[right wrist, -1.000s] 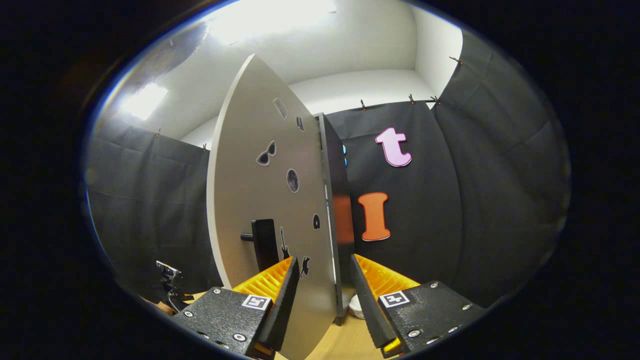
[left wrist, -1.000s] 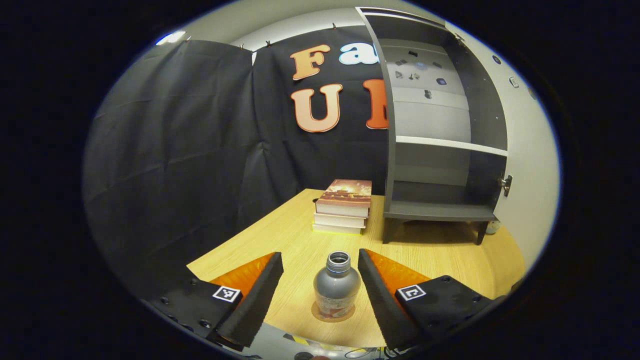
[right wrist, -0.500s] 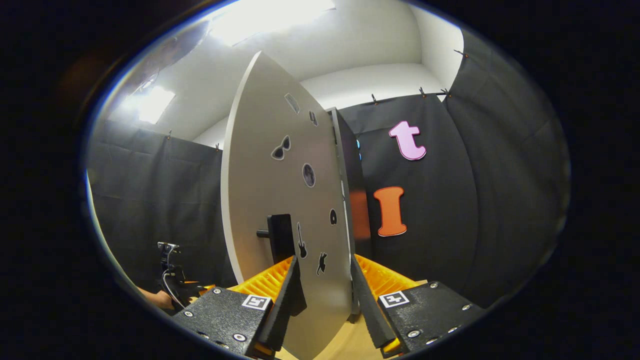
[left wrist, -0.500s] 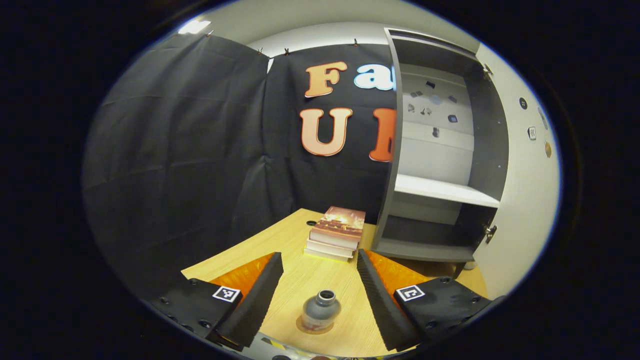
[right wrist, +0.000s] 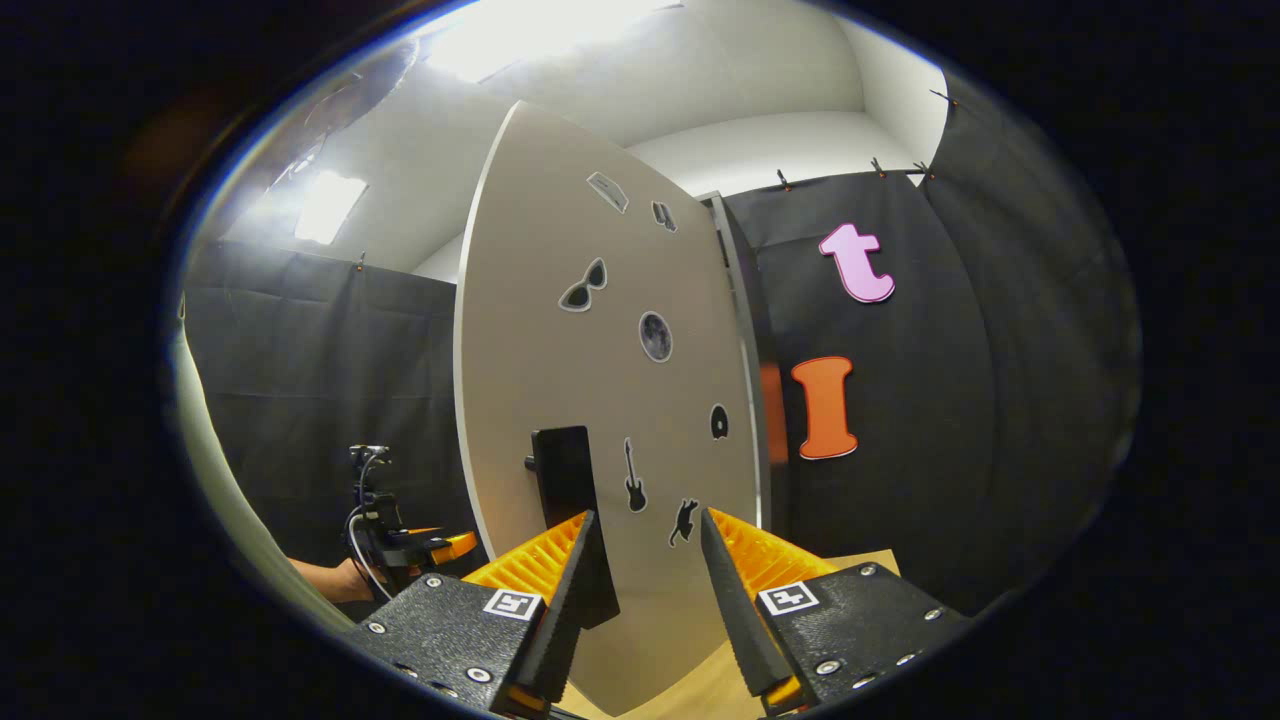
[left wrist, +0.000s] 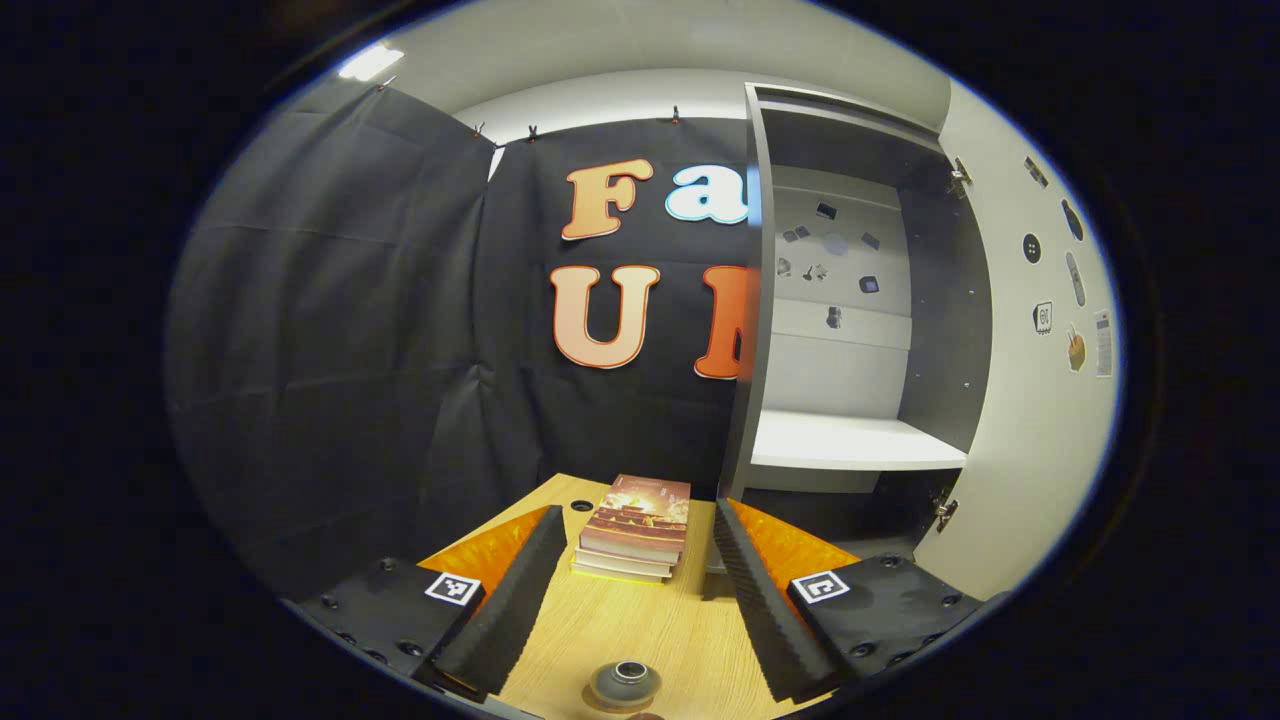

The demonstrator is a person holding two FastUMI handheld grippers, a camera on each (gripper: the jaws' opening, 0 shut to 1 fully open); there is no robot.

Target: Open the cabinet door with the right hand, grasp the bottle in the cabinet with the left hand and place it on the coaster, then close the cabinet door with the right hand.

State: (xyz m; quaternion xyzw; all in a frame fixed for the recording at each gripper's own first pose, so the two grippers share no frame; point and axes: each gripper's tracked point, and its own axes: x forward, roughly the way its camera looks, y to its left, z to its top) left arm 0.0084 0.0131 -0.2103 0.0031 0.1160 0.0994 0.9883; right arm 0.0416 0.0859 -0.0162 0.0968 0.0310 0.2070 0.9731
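Note:
A grey bottle (left wrist: 621, 683) with an open neck stands on the wooden table (left wrist: 640, 620), seen from above at the bottom of the left gripper view; a sliver of brown coaster (left wrist: 598, 703) shows under it. My left gripper (left wrist: 636, 590) is open above and beyond the bottle, apart from it. The grey cabinet (left wrist: 850, 440) stands open with bare shelves. In the right gripper view the white door (right wrist: 600, 380) with stickers and a black handle (right wrist: 563, 475) stands partly swung. My right gripper (right wrist: 648, 590) is open close in front of the door's face, just right of the handle.
A stack of books (left wrist: 634, 525) lies on the table left of the cabinet. The door's inner face (left wrist: 1030, 400) rises at the right of the left gripper view. A hand with the other gripper (right wrist: 400, 545) shows left of the door.
My left gripper rose away from the bottle, which dropped to the bottom edge of its view. In the right gripper view the door has swung and now shows more of its face.

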